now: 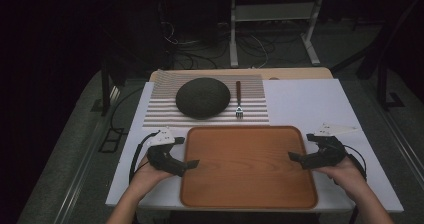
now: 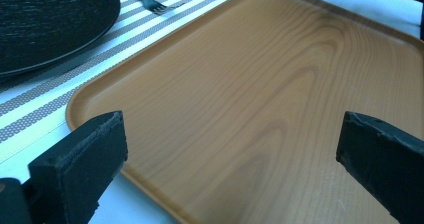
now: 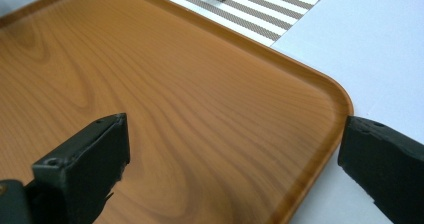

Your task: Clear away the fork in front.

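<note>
A wooden tray lay at the near middle of the white table. The left gripper and right gripper flanked its edges, jaws spread wide, holding nothing. Beyond, a dark plate and fork rested on a striped placemat.

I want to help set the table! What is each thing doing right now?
Tray: empty, flat on the table.
Plate: on the striped mat, nothing visible on it.
Fork: lying on the mat, right of the plate.
Left gripper: jaws open.
Right gripper: jaws open.
</note>
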`<action>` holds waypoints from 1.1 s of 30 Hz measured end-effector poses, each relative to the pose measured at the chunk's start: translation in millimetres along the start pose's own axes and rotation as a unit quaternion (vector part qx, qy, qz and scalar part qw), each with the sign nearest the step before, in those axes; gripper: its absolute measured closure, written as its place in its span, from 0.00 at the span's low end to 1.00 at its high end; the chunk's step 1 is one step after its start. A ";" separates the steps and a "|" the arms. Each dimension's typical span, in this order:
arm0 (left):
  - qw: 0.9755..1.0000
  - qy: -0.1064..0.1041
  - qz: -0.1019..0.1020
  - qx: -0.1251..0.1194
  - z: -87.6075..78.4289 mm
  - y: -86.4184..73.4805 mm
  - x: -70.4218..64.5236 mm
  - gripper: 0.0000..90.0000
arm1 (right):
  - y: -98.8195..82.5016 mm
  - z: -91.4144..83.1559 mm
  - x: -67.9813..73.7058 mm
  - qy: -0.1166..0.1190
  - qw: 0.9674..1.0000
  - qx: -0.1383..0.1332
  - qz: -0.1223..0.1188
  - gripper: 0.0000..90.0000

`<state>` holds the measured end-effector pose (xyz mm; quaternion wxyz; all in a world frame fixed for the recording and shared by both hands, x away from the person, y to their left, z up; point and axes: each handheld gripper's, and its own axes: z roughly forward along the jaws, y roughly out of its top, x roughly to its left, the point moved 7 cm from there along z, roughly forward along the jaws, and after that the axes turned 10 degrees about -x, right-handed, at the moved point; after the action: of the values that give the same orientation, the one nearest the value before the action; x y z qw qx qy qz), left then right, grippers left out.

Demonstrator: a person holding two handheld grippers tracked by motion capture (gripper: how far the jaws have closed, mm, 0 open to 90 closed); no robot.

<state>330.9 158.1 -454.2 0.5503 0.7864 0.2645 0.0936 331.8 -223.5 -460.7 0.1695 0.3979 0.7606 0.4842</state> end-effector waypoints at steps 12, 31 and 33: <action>1.000 0.001 -0.005 -0.009 -0.2 2.7 0.9 0.00 | 15.4 16.3 -1.2 0.007 1.000 0.005 -0.005 0.00; 1.000 -0.001 -0.003 -0.008 -0.7 2.4 1.0 0.00 | 37.4 38.5 -6.6 0.009 1.000 0.005 -0.004 0.00; 1.000 0.000 -0.003 -0.008 -0.5 2.3 1.0 0.00 | 39.1 41.3 -7.4 0.010 1.000 0.005 -0.003 0.00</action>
<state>332.2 158.5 -452.0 0.5565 0.7816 0.2657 0.0939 380.3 -195.9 -447.1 0.1618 0.3916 0.7661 0.4833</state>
